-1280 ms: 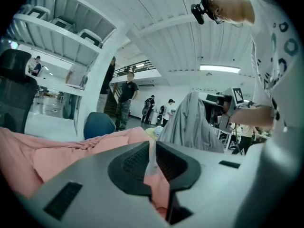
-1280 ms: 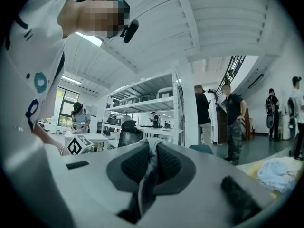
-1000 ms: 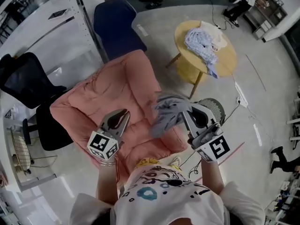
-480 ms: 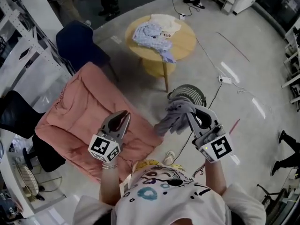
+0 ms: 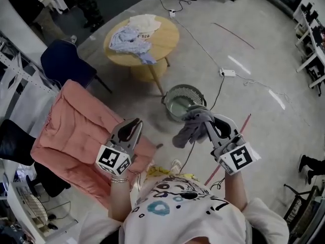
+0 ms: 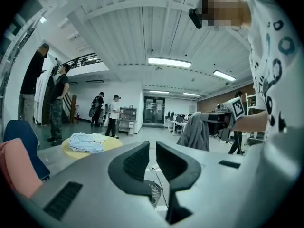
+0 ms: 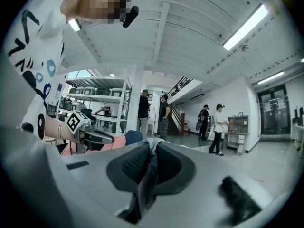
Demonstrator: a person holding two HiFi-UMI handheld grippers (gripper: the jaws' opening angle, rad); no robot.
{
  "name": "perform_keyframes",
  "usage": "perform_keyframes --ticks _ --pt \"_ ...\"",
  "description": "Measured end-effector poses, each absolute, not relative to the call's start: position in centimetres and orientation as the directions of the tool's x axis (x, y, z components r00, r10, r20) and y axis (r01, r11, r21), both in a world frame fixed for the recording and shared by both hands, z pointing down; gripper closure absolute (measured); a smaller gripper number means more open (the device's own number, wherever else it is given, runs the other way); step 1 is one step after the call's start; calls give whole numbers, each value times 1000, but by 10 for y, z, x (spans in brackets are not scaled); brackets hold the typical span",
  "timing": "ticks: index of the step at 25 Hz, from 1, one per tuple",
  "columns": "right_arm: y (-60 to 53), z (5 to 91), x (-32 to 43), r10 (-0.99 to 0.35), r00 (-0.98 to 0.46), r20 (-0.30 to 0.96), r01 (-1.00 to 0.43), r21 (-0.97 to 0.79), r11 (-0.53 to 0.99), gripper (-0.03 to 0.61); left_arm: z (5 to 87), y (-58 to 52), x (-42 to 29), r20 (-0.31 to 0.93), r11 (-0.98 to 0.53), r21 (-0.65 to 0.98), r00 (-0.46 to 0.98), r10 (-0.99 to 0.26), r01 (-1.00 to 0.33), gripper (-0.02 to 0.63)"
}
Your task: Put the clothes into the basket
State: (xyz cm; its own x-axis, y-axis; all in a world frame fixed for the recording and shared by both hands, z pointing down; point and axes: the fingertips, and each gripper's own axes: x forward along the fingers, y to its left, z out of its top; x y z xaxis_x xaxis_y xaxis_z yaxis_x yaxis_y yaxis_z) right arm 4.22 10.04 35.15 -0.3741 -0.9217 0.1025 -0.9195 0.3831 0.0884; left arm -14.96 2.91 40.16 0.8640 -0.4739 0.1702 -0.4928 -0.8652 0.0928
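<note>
A grey garment (image 5: 189, 127) hangs from my right gripper (image 5: 207, 121), which is shut on a fold of it; the cloth (image 7: 151, 167) runs down between the pads. It dangles just in front of the round mesh basket (image 5: 170, 92) on the floor, over its near rim. My left gripper (image 5: 133, 124) is held out to the left over the edge of a pink cushion (image 5: 71, 131), its jaws a narrow gap apart with nothing in them. From the left gripper view, the left gripper (image 6: 152, 148) points at the hanging garment (image 6: 194, 133) and a bit of basket mesh (image 6: 153, 194).
A round yellow table (image 5: 162, 40) stands beyond the basket with a light blue garment (image 5: 128, 37) and a white one (image 5: 144, 22) on it. A dark blue chair (image 5: 65, 61) is at the left. Cables and a power strip (image 5: 228, 73) lie on the floor. People stand in the background.
The view has swung from the pink cushion toward the basket. Both grippers moved with it, the right one carrying the grey garment from above the cushion to the basket's near rim.
</note>
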Motion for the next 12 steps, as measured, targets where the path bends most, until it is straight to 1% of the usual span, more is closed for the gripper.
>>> perform_keyframes --ticks 6,12 --pt "115 358 89 -949 -296 104 -950 71 304 540 397 33 -110 193 -899 62 889 -416 -434 560" --pt "95 365 122 -957 -269 107 -959 63 277 540 399 8 -73 200 -911 32 896 -397 -411 560"
